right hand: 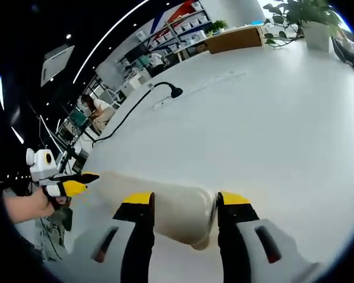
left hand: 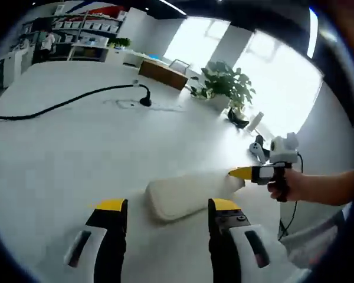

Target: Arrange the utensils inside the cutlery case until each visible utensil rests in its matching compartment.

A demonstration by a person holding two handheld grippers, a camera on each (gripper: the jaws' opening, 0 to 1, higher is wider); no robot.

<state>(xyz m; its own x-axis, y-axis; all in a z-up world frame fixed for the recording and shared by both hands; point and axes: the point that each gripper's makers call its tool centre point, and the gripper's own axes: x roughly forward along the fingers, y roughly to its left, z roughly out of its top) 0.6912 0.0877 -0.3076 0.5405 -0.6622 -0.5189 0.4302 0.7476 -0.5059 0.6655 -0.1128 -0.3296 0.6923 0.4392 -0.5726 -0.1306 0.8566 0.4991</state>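
White table (left hand: 76, 153), closed cream cutlery case (left hand: 186, 194) lying flat; both tools spread apart, holding nothing

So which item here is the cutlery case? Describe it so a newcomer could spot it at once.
On the wide white table, look at the near part, just ahead of both grippers. The cutlery case is the long, cream-coloured, rounded box lying flat and closed there. Its neighbours are unlike it: a thin black cable and a leafy potted plant farther back.
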